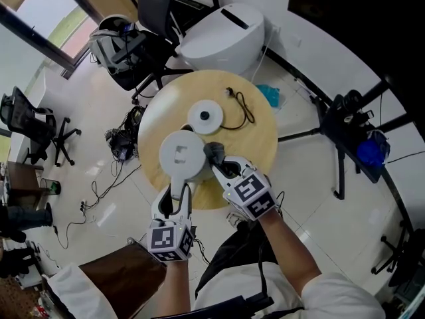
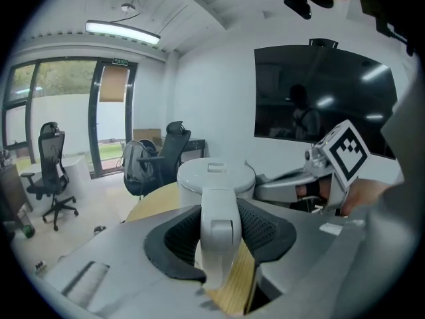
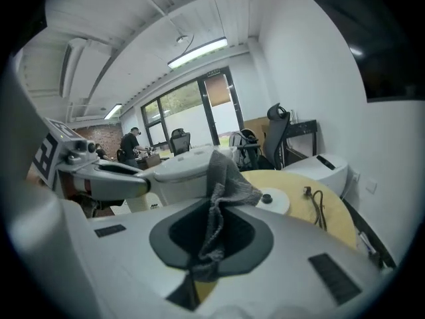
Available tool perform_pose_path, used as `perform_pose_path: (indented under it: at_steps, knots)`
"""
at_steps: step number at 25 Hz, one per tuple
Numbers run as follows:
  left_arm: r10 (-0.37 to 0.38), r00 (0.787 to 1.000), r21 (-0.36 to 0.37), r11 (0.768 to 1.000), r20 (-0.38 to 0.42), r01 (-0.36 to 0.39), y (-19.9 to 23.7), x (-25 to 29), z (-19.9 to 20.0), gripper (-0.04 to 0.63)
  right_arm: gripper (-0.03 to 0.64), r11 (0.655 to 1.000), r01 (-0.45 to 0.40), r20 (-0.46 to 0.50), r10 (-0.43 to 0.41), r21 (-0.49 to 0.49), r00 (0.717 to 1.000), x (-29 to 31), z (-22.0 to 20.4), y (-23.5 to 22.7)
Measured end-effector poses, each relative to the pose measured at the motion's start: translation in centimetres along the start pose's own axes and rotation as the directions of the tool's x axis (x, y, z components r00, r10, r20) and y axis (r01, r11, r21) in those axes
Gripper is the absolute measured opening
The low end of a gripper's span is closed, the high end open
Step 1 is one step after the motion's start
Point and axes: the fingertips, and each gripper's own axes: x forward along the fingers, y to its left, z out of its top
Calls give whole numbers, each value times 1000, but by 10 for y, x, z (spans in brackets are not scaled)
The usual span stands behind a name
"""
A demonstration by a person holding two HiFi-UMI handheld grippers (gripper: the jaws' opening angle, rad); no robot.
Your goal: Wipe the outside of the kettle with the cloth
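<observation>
Bright, even room light here! A long white ceiling strip lamp (image 2: 123, 33) glows at the upper left of the left gripper view, and daylight pours through the tall glass windows (image 2: 60, 111) below it. Glare spots dot the black wall screen (image 2: 319, 98), upper right. Both gripper views bulge, with black corners; the grey left gripper (image 2: 219, 228), bottom centre, swims soft. The head view is sharp, its shadows faint.

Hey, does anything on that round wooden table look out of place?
Nothing spilled or damaged. The white kettle is off its round white base, which lies beside it with a loose black cord; the left gripper grips the kettle's handle and the right gripper holds a grey cloth.
</observation>
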Motion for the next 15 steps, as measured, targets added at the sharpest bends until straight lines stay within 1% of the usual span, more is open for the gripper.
perform_pose_path:
  at_steps: [4,8,10,13,15]
  knots:
    - [37,999,-22,999,-10,-37,-6,1,-1,169,31,1000,19,-98,-17,21,995,20,-44,-9]
    - [61,998,-43,997,-25,-62,-7,2,-5,169,31,998,42,-218,-33,36,975,44,-94,-20]
    - [65,997,-49,997,-30,-66,-7,1,-6,169,31,998,37,-287,-20,52,958,56,-117,-19]
    - [65,997,-52,996,-36,-67,-8,1,-5,169,31,999,31,-401,-17,27,916,73,-150,-19]
    - [70,997,-60,996,-39,-73,-8,2,-5,169,31,999,31,-448,-17,24,894,81,-163,-20]
